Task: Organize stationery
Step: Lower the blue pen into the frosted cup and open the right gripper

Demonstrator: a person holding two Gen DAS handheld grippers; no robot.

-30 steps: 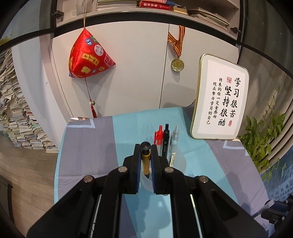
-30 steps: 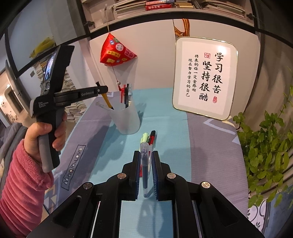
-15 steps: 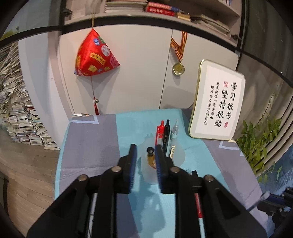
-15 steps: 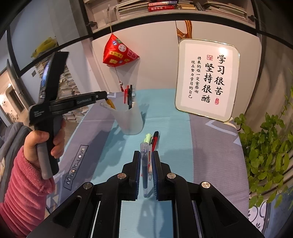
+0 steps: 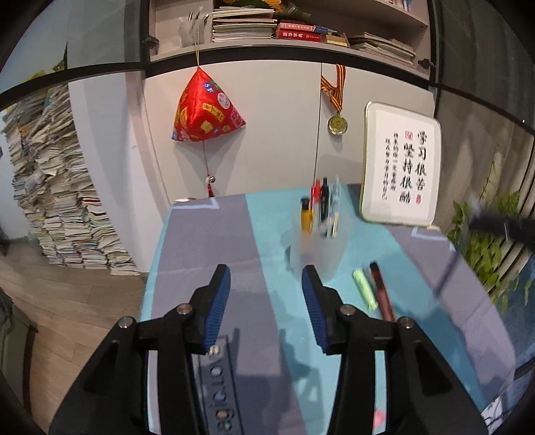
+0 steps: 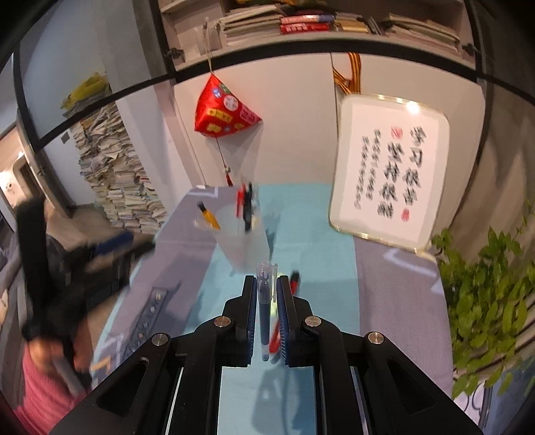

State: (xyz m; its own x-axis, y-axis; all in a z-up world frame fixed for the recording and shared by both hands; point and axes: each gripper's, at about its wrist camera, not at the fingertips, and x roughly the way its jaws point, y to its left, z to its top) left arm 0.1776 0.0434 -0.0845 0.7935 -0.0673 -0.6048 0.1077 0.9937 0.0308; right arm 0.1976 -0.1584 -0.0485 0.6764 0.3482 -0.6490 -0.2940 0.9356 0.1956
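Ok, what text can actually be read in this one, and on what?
"学习很苦": framed sign, large right column.
"坚持很酷": same sign, large left column.
Sign's small columns and red seal: too blurred to read.
Red pouch patches, book spines, tablecloth lettering: too small or blurred to read.

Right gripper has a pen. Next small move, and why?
Probably carry the right gripper, shut on the blue pen, forward and up over the translucent cup, then release. The cup already holds a yellow pen plus red and black ones, and the left gripper is open, empty and clear of the cup.
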